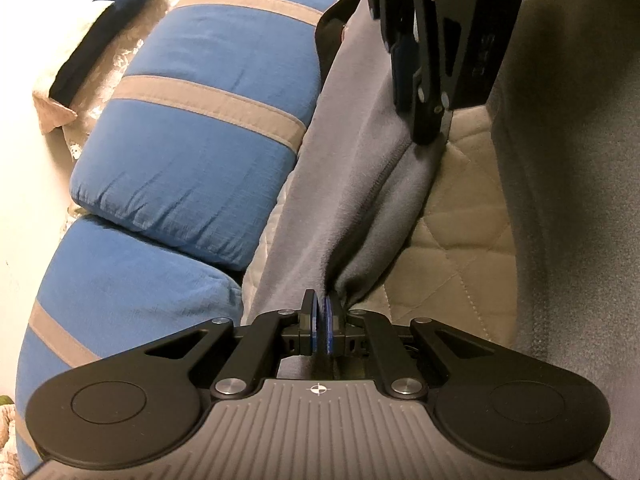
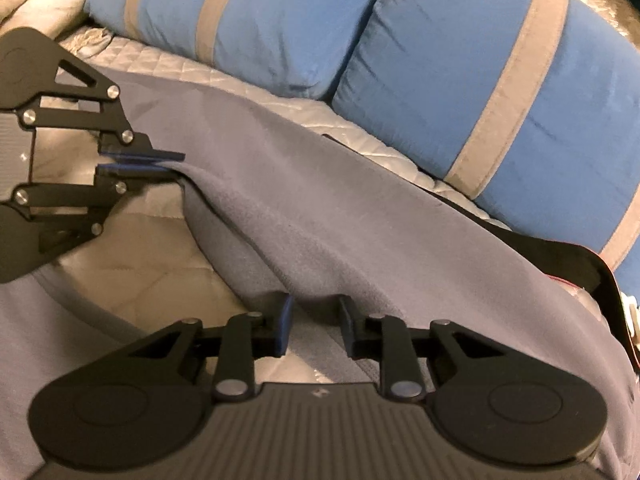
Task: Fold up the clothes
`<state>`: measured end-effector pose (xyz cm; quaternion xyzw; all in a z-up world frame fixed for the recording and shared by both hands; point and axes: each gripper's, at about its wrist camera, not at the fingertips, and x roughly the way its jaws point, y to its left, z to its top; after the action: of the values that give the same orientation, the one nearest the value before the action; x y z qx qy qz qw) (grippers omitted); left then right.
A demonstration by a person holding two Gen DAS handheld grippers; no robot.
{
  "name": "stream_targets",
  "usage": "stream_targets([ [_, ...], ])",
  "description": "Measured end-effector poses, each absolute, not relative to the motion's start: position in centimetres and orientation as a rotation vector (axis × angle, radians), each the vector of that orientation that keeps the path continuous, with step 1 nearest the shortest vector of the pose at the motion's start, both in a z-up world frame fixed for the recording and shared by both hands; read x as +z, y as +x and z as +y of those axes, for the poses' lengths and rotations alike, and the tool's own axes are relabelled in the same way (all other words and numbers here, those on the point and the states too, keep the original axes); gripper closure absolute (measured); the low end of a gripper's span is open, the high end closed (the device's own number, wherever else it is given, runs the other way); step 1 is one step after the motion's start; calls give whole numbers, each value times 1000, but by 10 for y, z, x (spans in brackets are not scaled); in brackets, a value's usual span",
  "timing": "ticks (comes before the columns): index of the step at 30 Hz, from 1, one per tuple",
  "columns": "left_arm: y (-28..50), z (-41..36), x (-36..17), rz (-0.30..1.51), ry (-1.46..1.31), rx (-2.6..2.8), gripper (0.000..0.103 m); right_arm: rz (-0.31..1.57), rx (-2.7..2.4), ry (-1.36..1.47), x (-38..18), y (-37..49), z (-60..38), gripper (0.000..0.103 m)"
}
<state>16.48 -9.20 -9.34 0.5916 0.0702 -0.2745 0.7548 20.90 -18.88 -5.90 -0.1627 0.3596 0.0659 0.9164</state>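
Left claw [image 1: 320, 316] is clenched on a pinch of the grey garment [image 2: 320, 208], its blue pads pressed together with cloth bunched between them; the grip evidently serves to hold one edge up off the bed so the fold line stays taut. Right claw [image 2: 314, 320] stands part-way apart, straddling the raised fold of the same garment; the cloth lies between its fingers [image 2: 283, 328], but the pads do not visibly press on it, so I judge it released and not yet gripping. Largest in view, the quilted bedspread [image 1: 464, 232] carries everything: the garment lies spread across it, running diagonally from the left claw toward the far edge, with a fleecy inner face showing where the edge is turned up. Two blue pillows [image 2: 480, 92] with tan stripes lie just beside the garment along its far side, clear of the work. A dark item [image 2: 560, 256] sits partly under the garment near the pillows; what it is cannot be told. A small navy cloth [image 1: 104, 36] rests well apart. Judgement: both claws are set along one hem, likely so the edge can be lifted evenly and carried over.
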Motion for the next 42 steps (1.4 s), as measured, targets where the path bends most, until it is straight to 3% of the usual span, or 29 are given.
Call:
stream_targets([
  [1,165,-92,-94,153,1292,-600,98,744,144,-328,-60,210,-190,90],
  [4,164,-93,-96,153,1297,-604,98,749,156,-307,-57,208,-192,102],
  [21,161,-80,-81,193,1329,-660,97,681,299,-406,-43,146,-171,102],
  [25,161,-78,-80,199,1329,-667,97,598,250,-456,-40,142,-167,70],
  [27,162,-78,-79,201,1323,-668,97,583,221,-478,-41,145,-167,65],
  [42,163,-84,-90,179,1323,-635,97,691,242,-419,-56,197,-193,67],
])
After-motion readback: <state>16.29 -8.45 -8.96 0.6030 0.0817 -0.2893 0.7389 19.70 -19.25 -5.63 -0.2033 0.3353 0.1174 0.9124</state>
